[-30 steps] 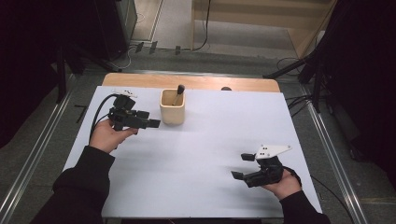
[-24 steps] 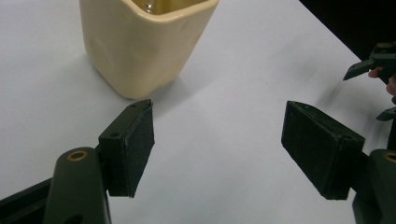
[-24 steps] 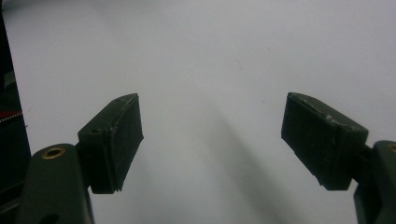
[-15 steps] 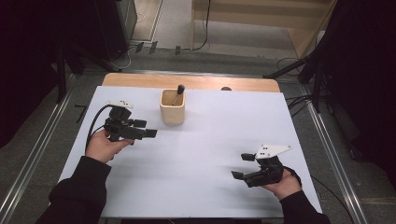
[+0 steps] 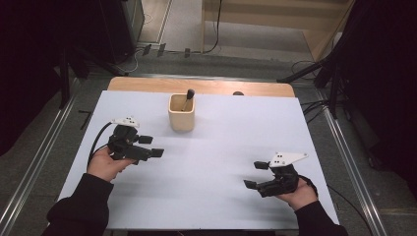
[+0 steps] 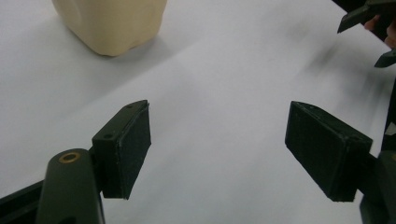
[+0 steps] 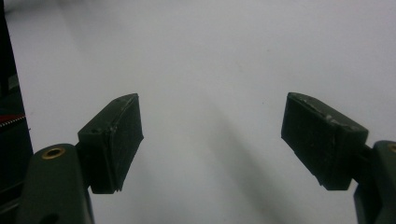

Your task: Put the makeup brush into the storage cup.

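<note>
Wooden cup [image 5: 181, 112] stands apart — beyond the left gripper [image 5: 151, 146]'s spread, empty fingers [image 6: 126, 149].

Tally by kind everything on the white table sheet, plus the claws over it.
Beige holder cup: 1
Dark-tipped tool standing in the cup: 1
Claws, left claw and right claw, both open and empty: 2
Total: 4

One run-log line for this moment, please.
left gripper: open, empty, beside cup | right gripper: open, empty | brush: in cup
</note>
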Tool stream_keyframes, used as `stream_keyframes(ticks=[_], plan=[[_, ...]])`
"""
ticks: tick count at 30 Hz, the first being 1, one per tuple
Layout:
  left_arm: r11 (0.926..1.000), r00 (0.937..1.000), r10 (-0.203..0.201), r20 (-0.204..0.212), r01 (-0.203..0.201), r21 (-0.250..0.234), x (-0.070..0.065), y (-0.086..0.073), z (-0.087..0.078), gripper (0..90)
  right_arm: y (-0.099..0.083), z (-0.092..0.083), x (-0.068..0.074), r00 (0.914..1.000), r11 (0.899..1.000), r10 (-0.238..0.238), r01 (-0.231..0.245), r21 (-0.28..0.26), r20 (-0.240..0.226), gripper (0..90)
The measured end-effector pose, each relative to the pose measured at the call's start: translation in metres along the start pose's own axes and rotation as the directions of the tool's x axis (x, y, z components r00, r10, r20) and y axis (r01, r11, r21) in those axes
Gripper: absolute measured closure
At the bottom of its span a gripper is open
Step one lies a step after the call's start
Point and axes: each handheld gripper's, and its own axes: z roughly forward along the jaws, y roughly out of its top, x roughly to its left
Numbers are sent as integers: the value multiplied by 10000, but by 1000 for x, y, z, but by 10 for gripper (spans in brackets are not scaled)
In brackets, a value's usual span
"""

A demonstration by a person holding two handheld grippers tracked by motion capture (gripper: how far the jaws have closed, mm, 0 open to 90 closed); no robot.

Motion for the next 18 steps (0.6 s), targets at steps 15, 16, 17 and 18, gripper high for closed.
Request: stream_keyframes(ticks=[15, 16, 17, 18], plan=[[9985, 9985, 536, 66, -537, 132, -14, -20, -5, 216, 0, -1, -1, 9999, 9999, 129, -128, -89, 13, 214], [9985, 9986, 531, 68, -532, 144, -14, -21, -5, 216, 0, -1, 0, 9998, 9998, 174, -173, -74, 19, 214], [9981, 9982, 591, 47, -592, 165, -15, -23, -5, 216, 0, -1, 0, 9998, 9998, 184, -184, -79, 14, 214], [9981, 9982, 596, 69, -597, 166, -16, -25, -4, 215, 0, -1, -1, 9999, 9998, 161, -161, -96, 15, 214]])
